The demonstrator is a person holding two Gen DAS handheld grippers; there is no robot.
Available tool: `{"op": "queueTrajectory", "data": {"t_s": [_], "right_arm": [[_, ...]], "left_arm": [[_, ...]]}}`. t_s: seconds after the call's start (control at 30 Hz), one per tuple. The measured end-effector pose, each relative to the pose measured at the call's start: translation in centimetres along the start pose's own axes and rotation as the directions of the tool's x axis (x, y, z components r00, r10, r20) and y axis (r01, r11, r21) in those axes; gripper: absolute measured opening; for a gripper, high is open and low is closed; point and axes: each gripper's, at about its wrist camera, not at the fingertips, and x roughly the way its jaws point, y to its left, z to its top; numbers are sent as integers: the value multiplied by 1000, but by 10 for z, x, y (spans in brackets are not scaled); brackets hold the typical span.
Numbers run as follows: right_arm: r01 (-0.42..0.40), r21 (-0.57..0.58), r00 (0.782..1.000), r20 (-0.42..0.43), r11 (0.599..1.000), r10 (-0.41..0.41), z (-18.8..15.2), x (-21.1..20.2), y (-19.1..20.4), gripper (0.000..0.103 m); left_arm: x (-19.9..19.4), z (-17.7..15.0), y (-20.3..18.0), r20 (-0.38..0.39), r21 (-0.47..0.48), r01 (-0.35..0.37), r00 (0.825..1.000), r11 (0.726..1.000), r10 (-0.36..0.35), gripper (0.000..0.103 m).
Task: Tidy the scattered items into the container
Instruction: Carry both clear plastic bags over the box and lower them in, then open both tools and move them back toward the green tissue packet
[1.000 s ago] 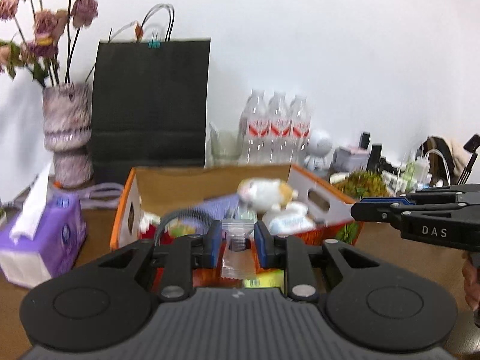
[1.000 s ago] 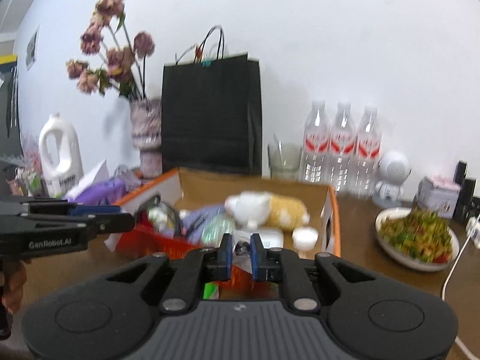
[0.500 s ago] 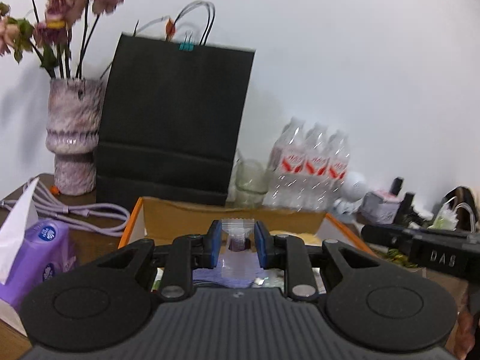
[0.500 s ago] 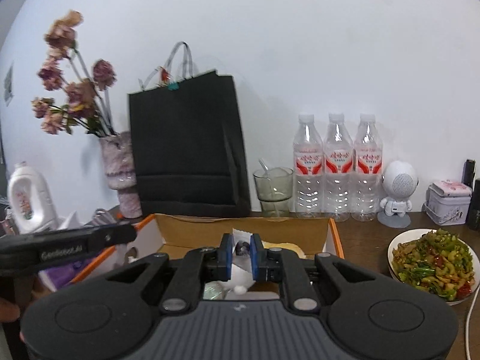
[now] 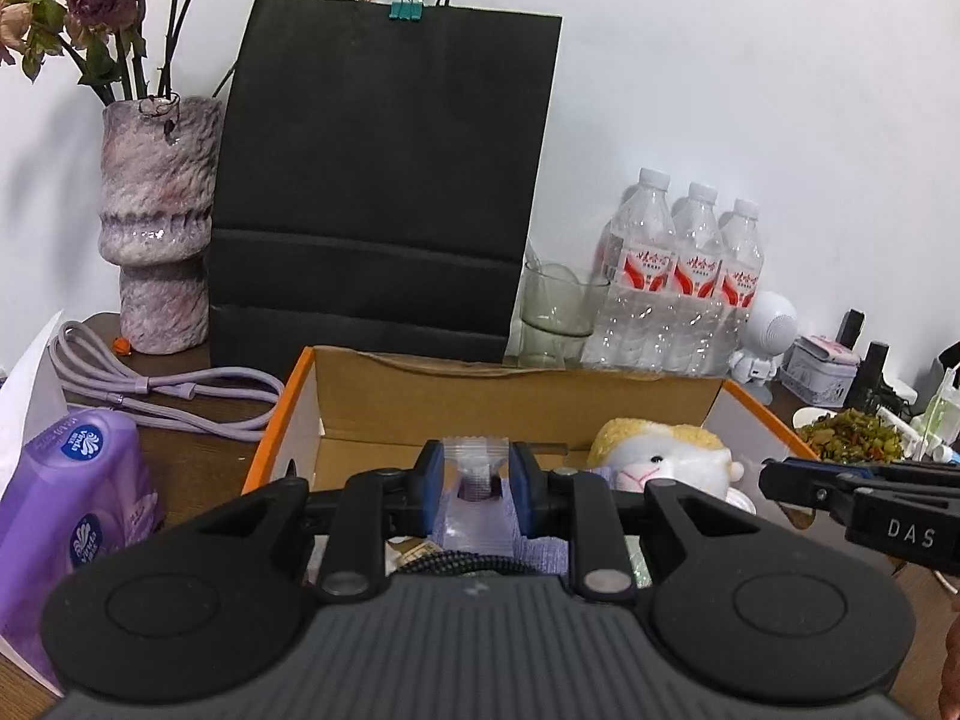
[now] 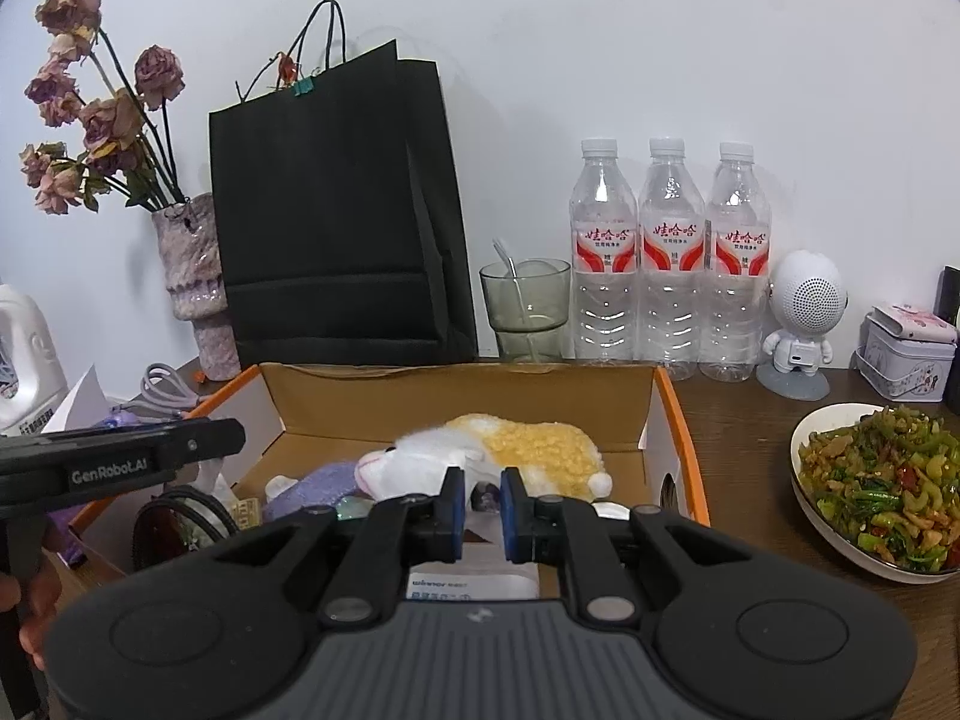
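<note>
The left gripper (image 5: 477, 483) is clamped on a small clear plastic sachet with a dark purple piece sealed inside (image 5: 478, 480), pinching it near its crimped top edge so that the rest of the packet hangs down between the blue pads; that high grip probably keeps the soft film from slipping. The right gripper (image 6: 481, 501) is closed almost together on a small dark purplish piece (image 6: 485, 497), too hidden by the pads to name, and it appears to be held rather than merely lying behind them. Both grippers hover over the open cardboard box with orange edges (image 6: 672, 414), which seems the container meant by the task, so a release from here should drop each thing inside. Already lying in the box are a white and yellow plush toy (image 6: 510, 450), a lilac cloth (image 6: 318, 483) and a white printed packet (image 6: 474, 585) right under the right gripper. Outside the box, on the brown wooden table (image 6: 744, 438), stand a purple tissue pack (image 5: 72, 498), a coiled lilac cable (image 5: 174, 387), a tall black paper bag (image 5: 384, 180), three clear water bottles (image 6: 666, 264) and a white bowl of chopped green vegetables (image 6: 870, 480), the food sensibly kept apart from the clutter.
</note>
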Motion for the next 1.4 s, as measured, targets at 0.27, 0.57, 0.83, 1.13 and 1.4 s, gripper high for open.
{"op": "queueTrajectory", "data": {"t_s": [0.27, 0.57, 0.83, 1.13, 1.4], "right_arm": [[18, 9, 1000, -22, 1000, -18, 1, 1, -2, 99], [22, -42, 998, -60, 999, -24, 4, -1, 9, 103], [30, -41, 998, -48, 999, -32, 6, -7, 9, 103], [38, -72, 999, -12, 997, -39, 2, -37, 17, 103], [53, -112, 998, -10, 992, -55, -20, -77, 32, 103]], "left_arm": [[-4, 2, -7, -2, 9, -33, 999, 999, 33, 103], [-7, 4, -13, -15, 14, -43, 999, 999, 43, 103], [-16, 6, -15, 1, -5, -34, 999, 999, 34, 103], [-50, 0, -10, 17, -3, -9, 1000, 1000, 9, 103], [-86, -17, 3, 5, 20, -27, 1000, 999, 27, 103]]}}
